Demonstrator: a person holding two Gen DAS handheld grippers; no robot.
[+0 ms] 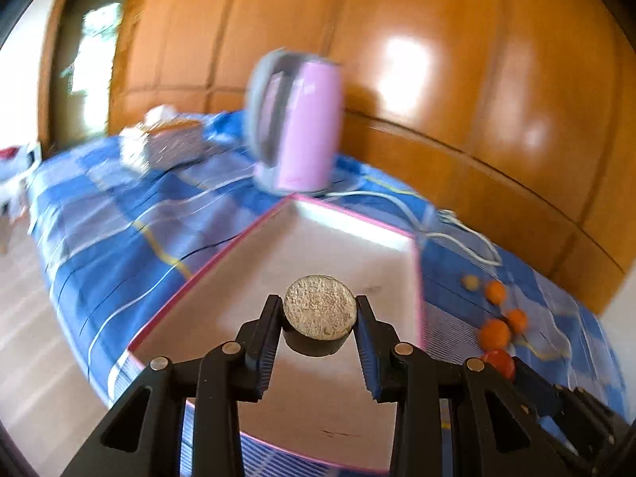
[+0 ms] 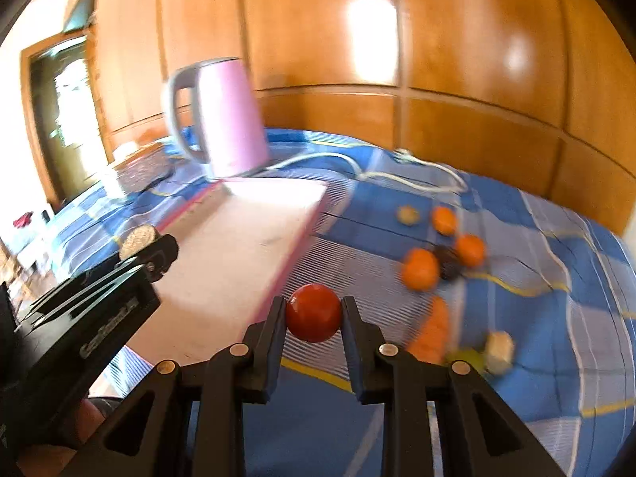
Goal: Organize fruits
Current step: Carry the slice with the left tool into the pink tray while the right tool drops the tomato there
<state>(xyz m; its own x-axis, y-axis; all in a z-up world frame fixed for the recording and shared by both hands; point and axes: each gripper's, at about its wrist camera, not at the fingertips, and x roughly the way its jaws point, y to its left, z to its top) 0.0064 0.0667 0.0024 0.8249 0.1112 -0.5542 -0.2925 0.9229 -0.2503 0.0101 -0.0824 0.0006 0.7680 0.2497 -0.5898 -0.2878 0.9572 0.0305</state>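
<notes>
- A blue plaid cloth (image 2: 516,238) covers the table, and glossy orange wood panelling (image 2: 437,59) runs behind it from ten o'clock round to two o'clock.
- A white tray with a pink rim (image 1: 222,262) lies on the cloth; a pink kettle (image 2: 230,119) with a grey handle stands just past its far edge at eleven o'clock, and a white cord (image 2: 397,177) trails from it towards one o'clock.
- The left gripper (image 1: 319,318) is clamped on a dark round fruit (image 1: 319,314), which sits between the fingertips at twelve o'clock, lifted over the tray's white floor.
- That fruit has a flat, pale, grainy cut face turned up and a dark rind below it.
- The right gripper (image 2: 314,318) is closed tight on a red tomato (image 2: 314,313), held at its twelve o'clock above the cloth, just beside the tray's near right rim.
- The tomato is smooth, round and glossy red.
- Three oranges (image 2: 420,269) lie loose on the cloth at two o'clock of the right gripper, around a small dark fruit (image 2: 447,260), with a small brownish fruit (image 2: 408,214) beyond them.
- An orange carrot-like piece (image 2: 433,330) lies at three o'clock, near a pale chunk (image 2: 499,351); both are blurred.
</notes>
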